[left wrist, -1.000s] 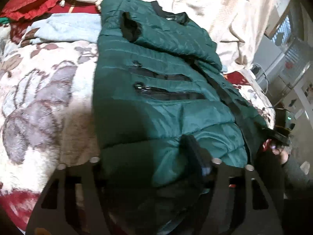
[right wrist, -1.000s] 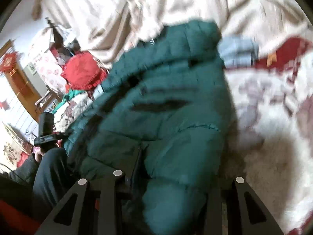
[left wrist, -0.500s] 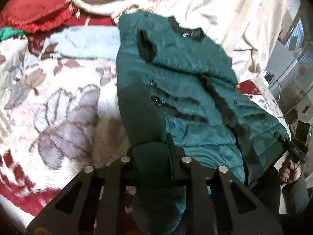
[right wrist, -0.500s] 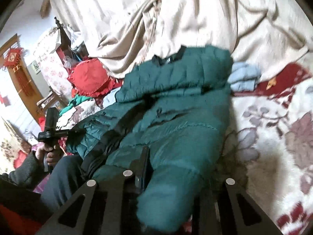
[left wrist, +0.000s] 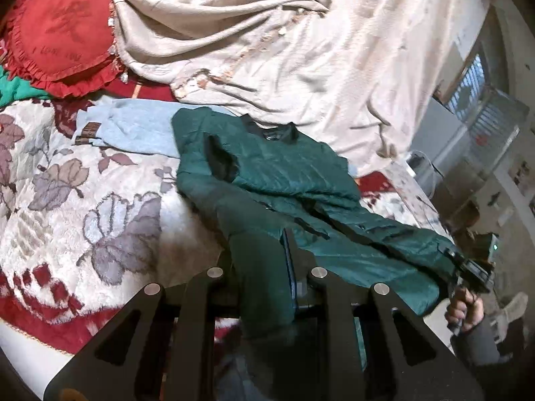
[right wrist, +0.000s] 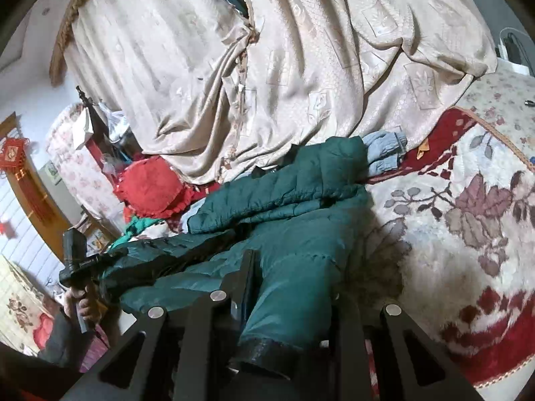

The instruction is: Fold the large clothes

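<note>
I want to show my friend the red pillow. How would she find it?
Start at the big cream cloth heaped over the back of the bed. Just beside its edge, where the flowered blanket ends, lies the red pillow. It is roundish with a frilly ruffled rim and faint writing on its face; the nearby light blue garment and green jacket have neither.

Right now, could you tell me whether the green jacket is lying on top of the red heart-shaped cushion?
No, the green jacket lies on the flowered blanket, well apart from the red cushion at the far corner.
</note>
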Action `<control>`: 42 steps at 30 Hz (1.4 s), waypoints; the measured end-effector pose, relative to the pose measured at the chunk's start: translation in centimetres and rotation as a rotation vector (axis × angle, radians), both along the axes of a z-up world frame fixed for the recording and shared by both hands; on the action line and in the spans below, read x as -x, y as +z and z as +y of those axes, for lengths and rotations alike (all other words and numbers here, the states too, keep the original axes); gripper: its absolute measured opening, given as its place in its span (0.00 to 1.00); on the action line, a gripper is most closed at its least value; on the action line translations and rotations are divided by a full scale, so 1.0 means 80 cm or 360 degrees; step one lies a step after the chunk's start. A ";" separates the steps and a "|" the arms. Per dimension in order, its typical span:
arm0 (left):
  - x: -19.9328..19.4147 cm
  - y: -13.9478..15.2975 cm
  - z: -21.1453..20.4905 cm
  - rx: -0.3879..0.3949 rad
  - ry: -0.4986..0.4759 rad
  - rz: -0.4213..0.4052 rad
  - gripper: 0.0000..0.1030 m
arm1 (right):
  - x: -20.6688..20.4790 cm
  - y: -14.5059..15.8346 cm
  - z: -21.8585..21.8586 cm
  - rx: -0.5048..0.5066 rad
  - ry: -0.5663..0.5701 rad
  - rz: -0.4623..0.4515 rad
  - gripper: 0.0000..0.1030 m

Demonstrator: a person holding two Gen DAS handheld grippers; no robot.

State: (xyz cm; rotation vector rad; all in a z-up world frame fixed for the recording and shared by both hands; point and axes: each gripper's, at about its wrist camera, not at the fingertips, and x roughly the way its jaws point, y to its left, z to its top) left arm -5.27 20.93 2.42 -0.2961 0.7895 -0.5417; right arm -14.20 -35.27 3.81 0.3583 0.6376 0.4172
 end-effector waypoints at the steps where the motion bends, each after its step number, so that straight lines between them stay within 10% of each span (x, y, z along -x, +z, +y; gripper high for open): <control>1: 0.004 -0.002 -0.001 -0.0014 -0.0015 0.0000 0.17 | 0.004 -0.008 0.000 -0.0009 0.0000 0.0033 0.20; 9: 0.041 -0.085 -0.012 -0.0246 -0.0050 0.0165 0.32 | 0.021 -0.077 0.009 0.0032 0.0009 0.0276 0.24; 13: 0.050 -0.101 -0.003 -0.0152 -0.0018 0.0200 0.45 | 0.020 -0.095 -0.003 -0.0062 -0.0040 0.0349 0.43; 23: 0.063 -0.108 0.005 0.0011 -0.0059 0.0260 0.55 | 0.026 -0.090 0.014 -0.0058 0.0112 0.0239 0.34; 25: 0.064 -0.108 0.007 0.0027 -0.0069 0.0264 0.52 | 0.029 -0.084 0.019 0.0017 0.0107 0.0197 0.28; 28: 0.067 -0.101 0.009 -0.0022 -0.0017 0.0214 0.17 | 0.035 -0.072 0.026 0.0109 0.0066 0.0134 0.23; 36: 0.085 -0.051 0.012 -0.0185 0.0242 -0.0052 0.13 | 0.061 -0.032 0.055 0.0410 0.0026 -0.0066 0.20; 42: 0.084 -0.056 -0.015 -0.0507 0.0369 -0.0007 0.14 | 0.054 -0.030 0.060 0.0444 -0.0017 -0.0014 0.20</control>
